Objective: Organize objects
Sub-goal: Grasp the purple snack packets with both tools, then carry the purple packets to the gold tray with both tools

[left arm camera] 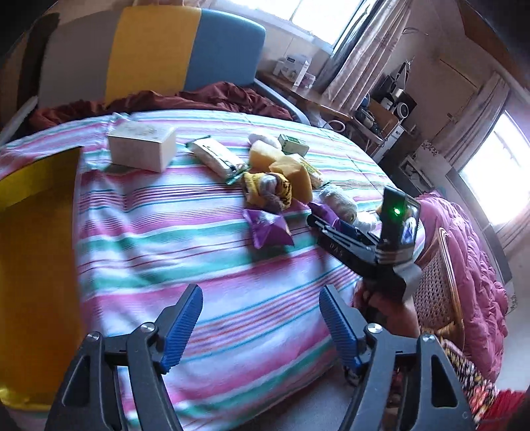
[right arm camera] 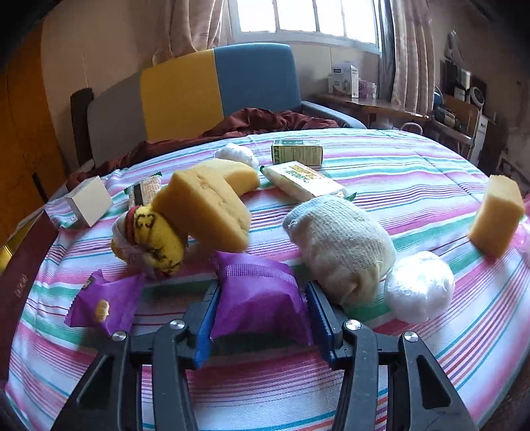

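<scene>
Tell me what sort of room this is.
A bedroom, most likely: a bed with a striped sheet and a padded headboard, curtained windows, and a cluttered side desk.

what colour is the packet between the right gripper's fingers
Purple packet; clearest in the right wrist view.

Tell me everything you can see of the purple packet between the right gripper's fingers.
The purple packet is a glossy, puffed foil-like pouch with a finely dotted band and a crimped end. It lies on the striped bedcover, between the blue fingers of the right gripper, which press both its sides. The beige knitted bundle sits just right of it; a second purple packet lies apart to its left.
</scene>
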### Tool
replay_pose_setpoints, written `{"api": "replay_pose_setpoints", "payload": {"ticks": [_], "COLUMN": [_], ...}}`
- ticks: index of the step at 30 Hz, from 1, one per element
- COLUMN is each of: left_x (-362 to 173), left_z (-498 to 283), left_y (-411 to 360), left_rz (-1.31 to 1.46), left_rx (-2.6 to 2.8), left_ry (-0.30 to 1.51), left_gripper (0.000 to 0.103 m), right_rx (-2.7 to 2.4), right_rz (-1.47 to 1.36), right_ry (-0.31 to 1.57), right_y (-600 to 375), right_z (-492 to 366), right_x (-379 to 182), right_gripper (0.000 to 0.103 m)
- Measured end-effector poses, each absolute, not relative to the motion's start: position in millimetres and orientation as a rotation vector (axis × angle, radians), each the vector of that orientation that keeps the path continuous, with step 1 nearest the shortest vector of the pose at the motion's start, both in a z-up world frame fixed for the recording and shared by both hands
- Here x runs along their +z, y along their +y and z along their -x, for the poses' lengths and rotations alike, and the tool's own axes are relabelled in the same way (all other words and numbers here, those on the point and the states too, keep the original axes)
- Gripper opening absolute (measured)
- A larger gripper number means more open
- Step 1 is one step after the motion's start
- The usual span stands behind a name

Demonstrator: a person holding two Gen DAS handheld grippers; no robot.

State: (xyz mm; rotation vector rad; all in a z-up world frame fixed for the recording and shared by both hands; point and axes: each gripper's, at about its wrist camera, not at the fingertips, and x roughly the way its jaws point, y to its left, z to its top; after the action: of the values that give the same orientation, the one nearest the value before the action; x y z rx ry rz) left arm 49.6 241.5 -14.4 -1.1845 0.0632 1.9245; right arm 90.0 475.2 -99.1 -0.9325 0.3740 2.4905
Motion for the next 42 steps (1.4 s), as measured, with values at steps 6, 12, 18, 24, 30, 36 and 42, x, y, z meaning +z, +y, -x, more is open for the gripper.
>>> {"api": "replay_pose_setpoints", "payload": {"ticks": [6,12,18,24,30,36,42], "left_x": [-33.1,-51.2,-65.1,-77.2,-80.9,-79.7,-76.4], "left_z": [-32.5,-15.1,-9.0,0.6,-3.2,-23.3,-29.1], "left_y": [298.2,331.6,349.4,337.0,324.1,330.5,319.4], "left_rz": [1.205,1.256,1.271,1.242,1.145,1.025,1.006], "left_rx": [1.918,1.94,1.947,1.96,1.98,2.036,2.045], "left_ry": [0.156,0.128,0.122,0.065,0.118,0.311,0.308], "left_gripper": [0.076,0.076,0.075,0.058,0.041,0.041,0.039], "right_rx": [2.497,2.511,2.515,2.519,2.516,2.509,2.502], "right_rz": [0.933,0.907,0.896,0.892,0.894,0.901,0.902], "right_ry": [0.365,0.385,0.381,0.39,0.379,0.355,0.321], "right_y": [473.4,473.6,472.2,473.1,472.7,470.1,466.1], "right_z": [-90.1,-93.3,-93.6,-94.1,-93.5,-92.3,-91.1], "right_x": [-101.6,-102.3,-102.6,-102.5,-102.4,-102.2,-102.8], "right_gripper": [0.052,0.052,0.052,0.052,0.052,0.053,0.053]}}
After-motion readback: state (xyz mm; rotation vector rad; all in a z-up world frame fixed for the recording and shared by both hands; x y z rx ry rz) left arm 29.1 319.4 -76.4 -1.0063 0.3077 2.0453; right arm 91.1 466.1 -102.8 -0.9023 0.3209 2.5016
